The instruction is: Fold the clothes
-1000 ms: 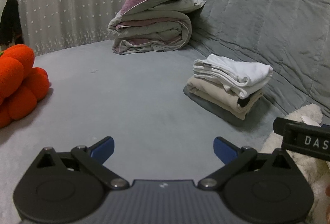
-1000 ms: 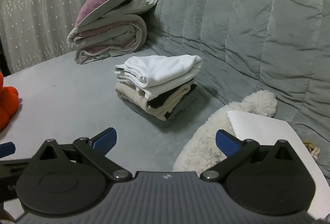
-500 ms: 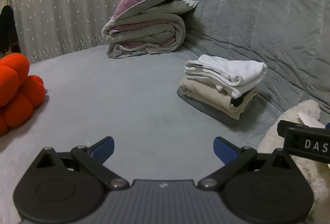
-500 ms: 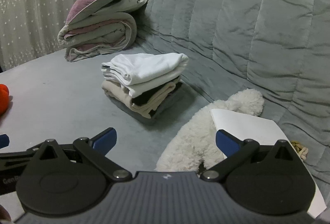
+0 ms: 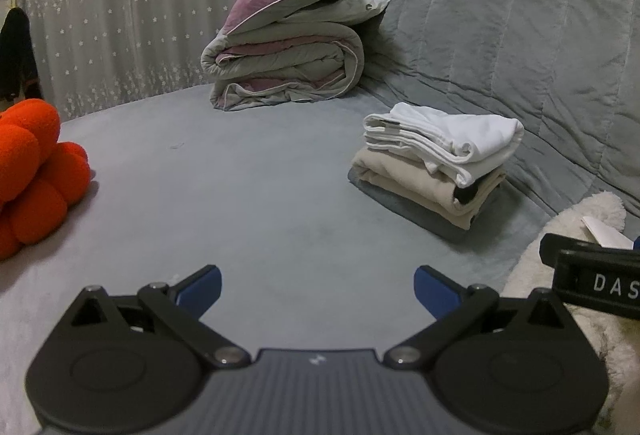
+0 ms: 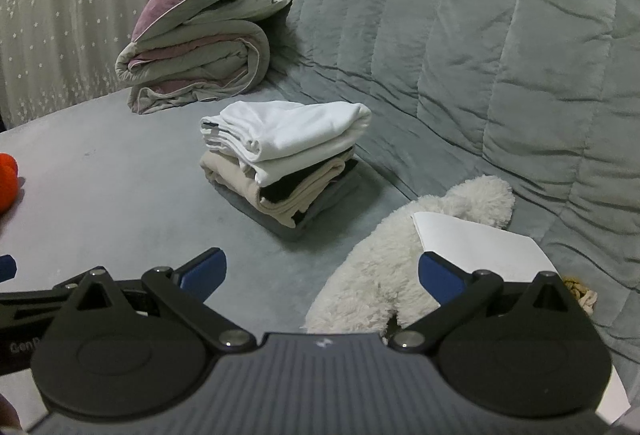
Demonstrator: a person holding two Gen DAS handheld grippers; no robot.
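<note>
1. The left gripper [image 5: 316,289] sits at the bottom centre of its view, blue-tipped fingers spread wide with nothing between them, above bare grey bed surface [image 5: 240,203].
2. The stack of folded clothes [image 5: 436,163] lies right of centre in that view, well beyond the fingertips and off to the right side: white on top, beige beneath, a grey piece at the base.
3. The right gripper [image 6: 322,275] is likewise spread and empty; the same stack [image 6: 288,163] lies just above frame centre, ahead and slightly left.
4. A fluffy white plush toy [image 6: 384,259] sits just beyond the right fingertip, with what looks like a white sheet [image 6: 476,247] resting on it.
5. Folded bedding [image 5: 284,75] lies in the upper centre and an orange cushion [image 5: 32,179] at the left edge.
</note>
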